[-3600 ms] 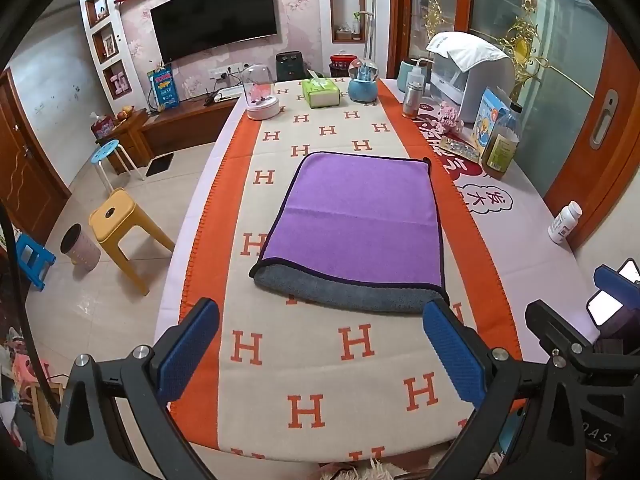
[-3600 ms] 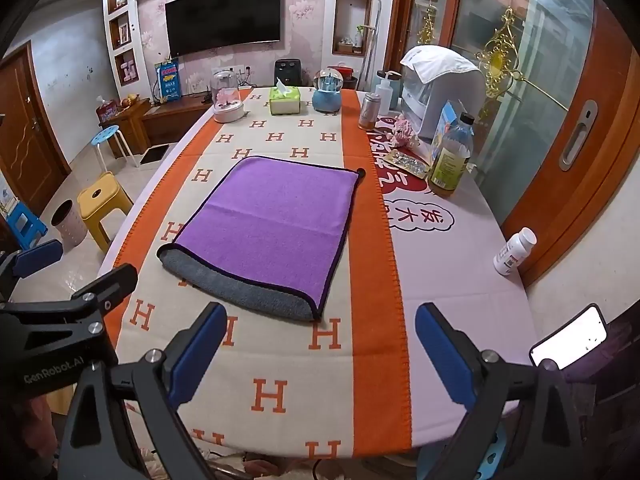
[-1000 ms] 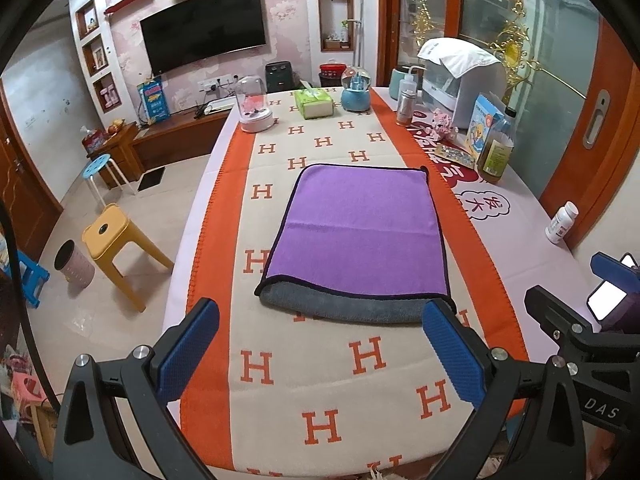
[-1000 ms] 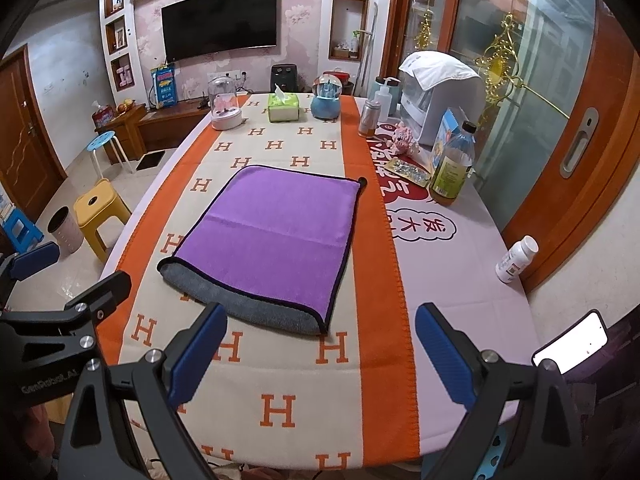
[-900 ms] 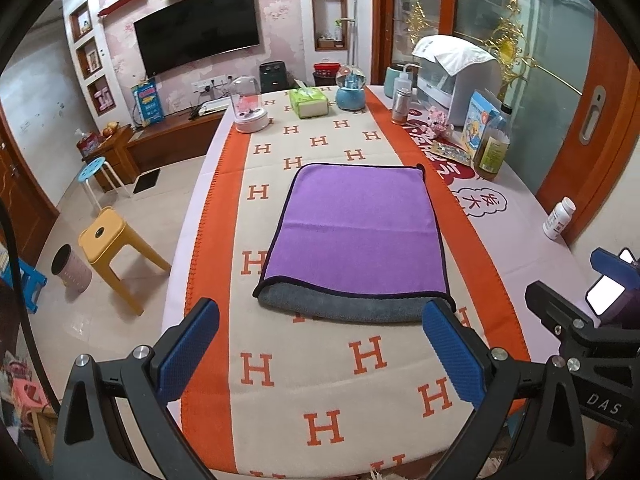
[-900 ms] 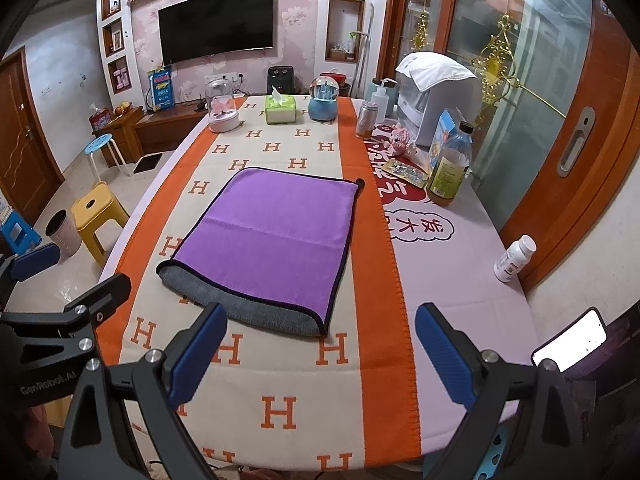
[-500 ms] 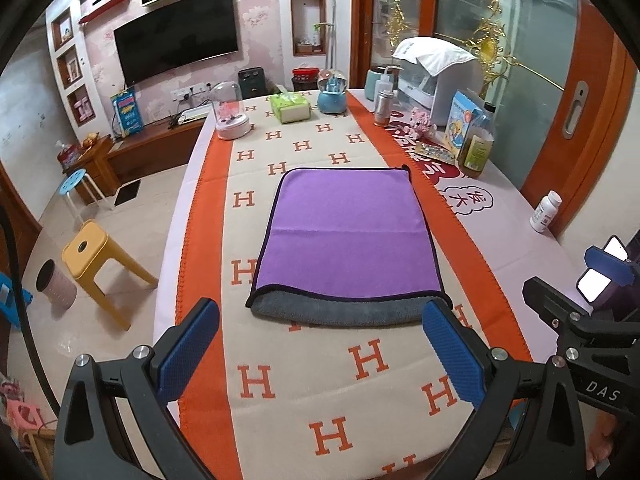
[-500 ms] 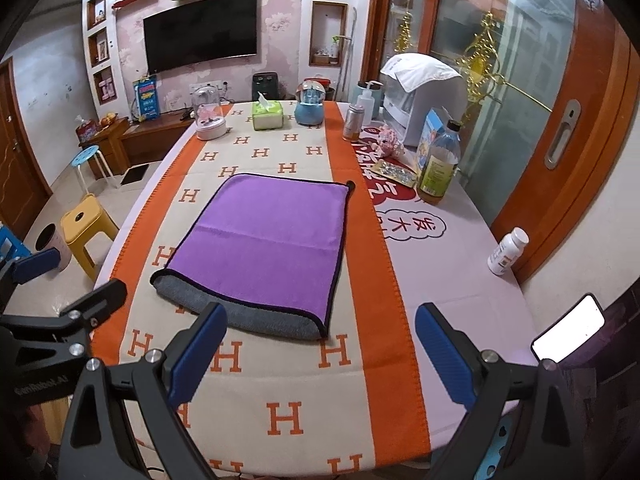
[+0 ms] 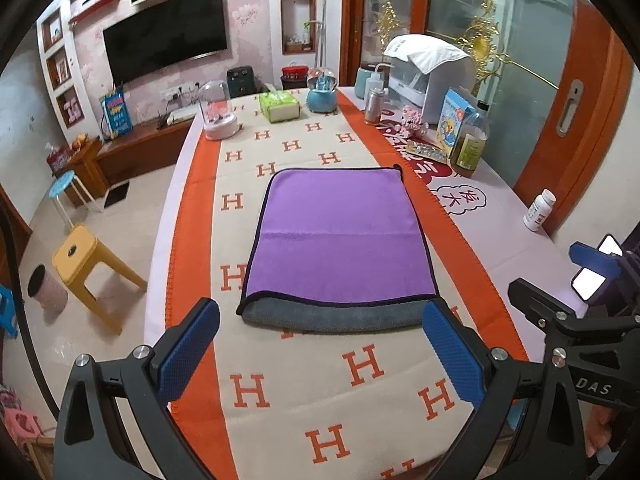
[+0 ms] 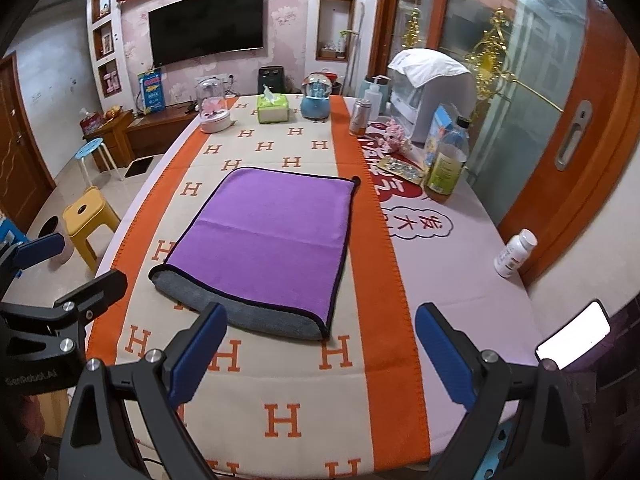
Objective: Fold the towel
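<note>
A purple towel (image 9: 340, 236) with a black hem lies folded flat on the table, its grey underside showing at the near edge; it also shows in the right wrist view (image 10: 268, 236). My left gripper (image 9: 320, 344) is open and empty, held above the table just in front of the towel's near edge. My right gripper (image 10: 318, 352) is open and empty, in front of the towel's near right corner. Each gripper shows at the edge of the other's view.
The table wears an orange and cream cloth (image 9: 304, 392) with H marks. A bottle (image 10: 444, 168), a pill bottle (image 10: 514, 254), a blister pack and a white appliance (image 10: 432, 92) stand at the right. A tissue box (image 9: 278, 106) and jars stand at the far end. A yellow stool (image 9: 86, 258) stands on the floor at the left.
Both grippers have drawn back and risen a little, so the towel looks smaller and farther. The towel has not moved. Both stay open.
</note>
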`<state>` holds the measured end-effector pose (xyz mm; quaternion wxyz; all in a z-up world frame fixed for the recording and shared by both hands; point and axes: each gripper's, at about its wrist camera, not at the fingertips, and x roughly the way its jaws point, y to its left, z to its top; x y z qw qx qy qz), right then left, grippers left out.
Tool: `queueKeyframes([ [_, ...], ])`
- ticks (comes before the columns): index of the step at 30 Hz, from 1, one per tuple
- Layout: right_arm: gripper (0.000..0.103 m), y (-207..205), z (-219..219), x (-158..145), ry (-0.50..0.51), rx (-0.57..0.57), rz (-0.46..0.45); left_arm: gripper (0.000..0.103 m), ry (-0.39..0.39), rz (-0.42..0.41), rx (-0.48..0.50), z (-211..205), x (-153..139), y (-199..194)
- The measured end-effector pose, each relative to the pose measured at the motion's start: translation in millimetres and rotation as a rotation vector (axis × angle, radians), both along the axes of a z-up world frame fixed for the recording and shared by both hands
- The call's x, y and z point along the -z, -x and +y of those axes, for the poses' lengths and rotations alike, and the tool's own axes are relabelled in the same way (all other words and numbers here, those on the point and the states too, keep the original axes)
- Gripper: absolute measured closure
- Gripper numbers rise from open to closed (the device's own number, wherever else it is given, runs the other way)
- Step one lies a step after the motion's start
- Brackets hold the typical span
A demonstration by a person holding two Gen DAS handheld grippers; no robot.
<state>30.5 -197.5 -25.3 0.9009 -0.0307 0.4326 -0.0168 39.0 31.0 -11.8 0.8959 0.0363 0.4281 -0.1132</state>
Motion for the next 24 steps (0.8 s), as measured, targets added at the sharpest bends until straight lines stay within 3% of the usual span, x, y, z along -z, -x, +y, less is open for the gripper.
queueKeyframes([
  [8,0.008,-27,3,15,-0.016,-0.062,0.044,0.002,0.044,0.057,-0.037,10,16,-26],
  [12,0.009,-40,2,29,-0.021,-0.075,0.081,0.004,0.008,0.084,-0.031,9,31,-43],
  [24,0.026,-68,-4,85,-0.082,-0.140,0.209,0.005,-0.070,0.171,0.057,37,81,-103],
])
